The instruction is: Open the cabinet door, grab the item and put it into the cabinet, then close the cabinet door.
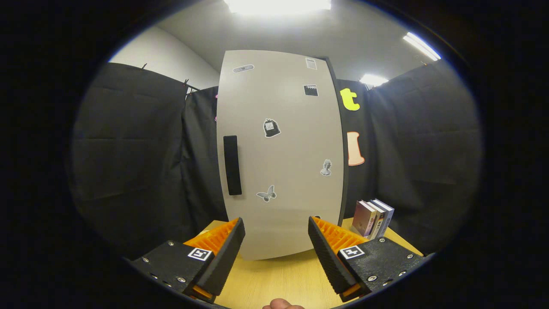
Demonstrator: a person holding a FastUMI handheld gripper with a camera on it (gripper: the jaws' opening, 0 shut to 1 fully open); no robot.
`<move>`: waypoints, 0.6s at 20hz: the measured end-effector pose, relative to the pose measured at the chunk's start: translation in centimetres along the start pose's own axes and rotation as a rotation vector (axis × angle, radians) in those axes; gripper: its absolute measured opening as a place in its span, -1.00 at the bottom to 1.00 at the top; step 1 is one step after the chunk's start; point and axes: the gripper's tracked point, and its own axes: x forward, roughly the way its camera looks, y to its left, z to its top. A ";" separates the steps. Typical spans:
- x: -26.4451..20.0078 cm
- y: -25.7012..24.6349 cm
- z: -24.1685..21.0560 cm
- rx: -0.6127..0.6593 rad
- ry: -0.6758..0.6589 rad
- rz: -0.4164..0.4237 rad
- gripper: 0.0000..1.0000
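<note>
Single fisheye camera, mounted on the gripper (276, 251), looking forward along the two fingers (223, 257), which enter at lower left and lower right of the frame, spread apart with nothing between them. Camera sits just above the table (274, 279), level or tilted slightly up. It faces the cabinet door (279, 150) nearly head-on; door fills the centre from the table up to the ceiling. Near range. Handle (232, 165) left of centre. Books (372, 219) at lower right, beside the door. Strong barrel distortion toward the edges.
</note>
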 end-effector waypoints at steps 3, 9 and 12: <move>0.3 -0.4 0.2 0.010 -0.011 -0.006 0.85; 0.1 -0.2 0.5 0.017 -0.024 0.003 0.85; 0.1 -0.2 0.3 0.023 -0.022 0.003 0.85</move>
